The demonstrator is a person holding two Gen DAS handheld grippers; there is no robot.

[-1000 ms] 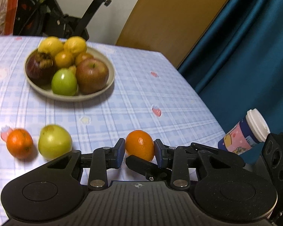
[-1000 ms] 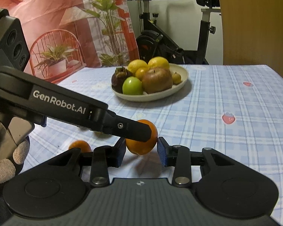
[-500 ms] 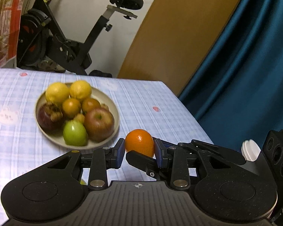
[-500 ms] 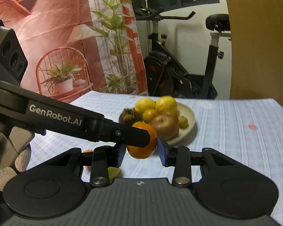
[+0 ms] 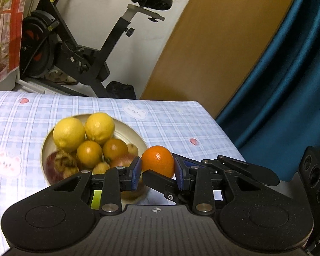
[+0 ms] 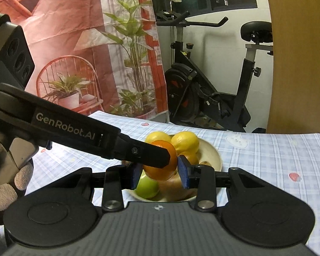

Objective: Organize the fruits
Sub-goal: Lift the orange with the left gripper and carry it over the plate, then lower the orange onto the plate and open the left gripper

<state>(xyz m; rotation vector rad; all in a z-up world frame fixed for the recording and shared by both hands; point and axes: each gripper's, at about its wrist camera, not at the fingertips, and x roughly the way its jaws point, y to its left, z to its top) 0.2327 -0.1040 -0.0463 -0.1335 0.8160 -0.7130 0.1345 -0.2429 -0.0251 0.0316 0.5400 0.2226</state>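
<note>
You have the mandarin orange [image 5: 157,161] pinched from four sides: the left gripper [image 5: 157,176] presses its blue pads [image 5: 136,176] on the fruit's flanks, and the right gripper [image 6: 160,173] clamps the same fruit crosswise, its jaws also drawn in on the peel. In the right wrist view the left gripper's finger lies across the front of the orange, so part of the peel is hidden. The fruit hangs in the air just at the near rim of the cream plate [image 5: 136,135], which sits on the checked tablecloth [image 5: 170,123] and already carries two lemons [image 5: 84,133], smaller oranges, apples and a dark fruit.

Judge this orange as light, round and slightly soft, with a loose, waxy skin that can slide or dent under hard pressure. Hold it at its widest girth, pads opposite each other, and squeeze only enough to stop it rolling. The heap is crowded, so a dropped fruit would likely roll; pick a hollow among the others.
</note>
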